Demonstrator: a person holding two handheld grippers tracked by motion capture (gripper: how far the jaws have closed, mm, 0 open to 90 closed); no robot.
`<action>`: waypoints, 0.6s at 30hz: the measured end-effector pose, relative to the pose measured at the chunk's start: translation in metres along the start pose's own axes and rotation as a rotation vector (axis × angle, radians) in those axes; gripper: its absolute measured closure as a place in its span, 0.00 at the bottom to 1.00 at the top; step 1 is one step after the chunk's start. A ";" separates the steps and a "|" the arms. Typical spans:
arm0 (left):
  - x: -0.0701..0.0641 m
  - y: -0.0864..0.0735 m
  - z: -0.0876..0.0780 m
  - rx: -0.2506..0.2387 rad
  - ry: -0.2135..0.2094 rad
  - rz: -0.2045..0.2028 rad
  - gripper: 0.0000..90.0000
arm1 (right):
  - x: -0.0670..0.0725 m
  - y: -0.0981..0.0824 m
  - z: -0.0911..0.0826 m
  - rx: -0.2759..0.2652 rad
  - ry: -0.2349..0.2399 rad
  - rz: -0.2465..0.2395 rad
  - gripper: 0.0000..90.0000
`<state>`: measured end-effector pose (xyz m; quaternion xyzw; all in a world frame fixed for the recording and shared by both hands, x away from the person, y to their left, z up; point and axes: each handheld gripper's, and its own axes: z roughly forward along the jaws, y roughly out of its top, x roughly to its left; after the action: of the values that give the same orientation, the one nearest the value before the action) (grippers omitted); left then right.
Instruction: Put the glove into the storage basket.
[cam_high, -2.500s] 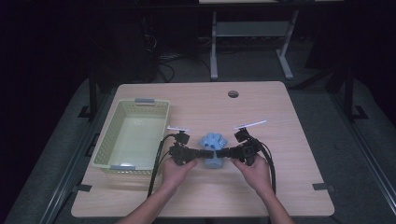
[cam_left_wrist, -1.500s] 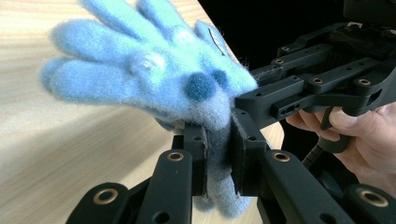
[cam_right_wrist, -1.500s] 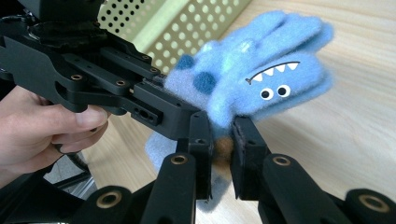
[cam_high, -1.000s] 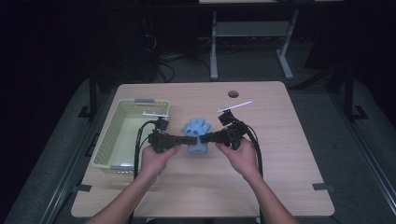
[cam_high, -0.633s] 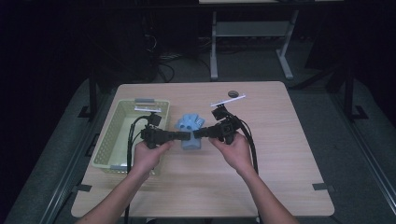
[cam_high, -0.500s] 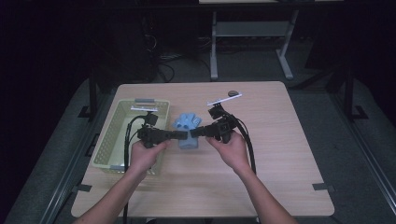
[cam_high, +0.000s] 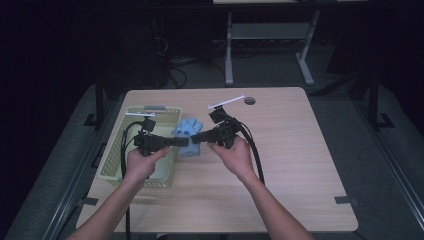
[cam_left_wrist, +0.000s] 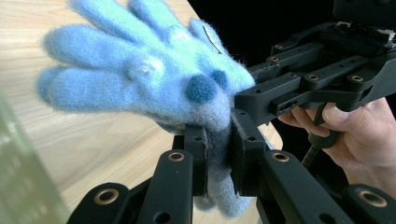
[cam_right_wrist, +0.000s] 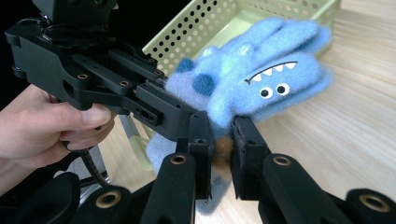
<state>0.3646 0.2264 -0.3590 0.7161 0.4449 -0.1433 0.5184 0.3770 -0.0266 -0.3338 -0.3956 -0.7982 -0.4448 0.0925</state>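
Both sets of jaws pinch one blue monster glove (cam_high: 188, 136), the left gripper (cam_high: 181, 142) and the right gripper (cam_high: 198, 136) meeting at its cuff above the surface (cam_high: 300, 165). The perforated green basket (cam_high: 114, 159) lies just left of the glove, nearer the left gripper

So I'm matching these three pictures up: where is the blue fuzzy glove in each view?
High view: the blue glove sits left of centre, beside the green basket.
Left gripper view: it fills the upper middle, its cuff pinched between the jaws.
Right gripper view: upper centre-right, toothy face showing.
Shared landmark: the wooden tabletop.
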 end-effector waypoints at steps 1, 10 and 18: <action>0.001 0.000 -0.003 -0.001 0.003 -0.001 0.88 | 0.001 0.002 0.002 -0.001 0.001 -0.002 0.88; 0.006 0.000 -0.022 -0.010 0.022 -0.003 0.88 | 0.012 0.012 0.018 0.012 0.014 -0.026 0.88; 0.010 -0.001 -0.034 -0.015 0.035 -0.010 0.88 | 0.019 0.018 0.028 0.018 0.023 -0.030 0.88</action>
<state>0.3610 0.2609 -0.3516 0.7125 0.4585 -0.1298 0.5151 0.3829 0.0109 -0.3294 -0.3775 -0.8069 -0.4435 0.0983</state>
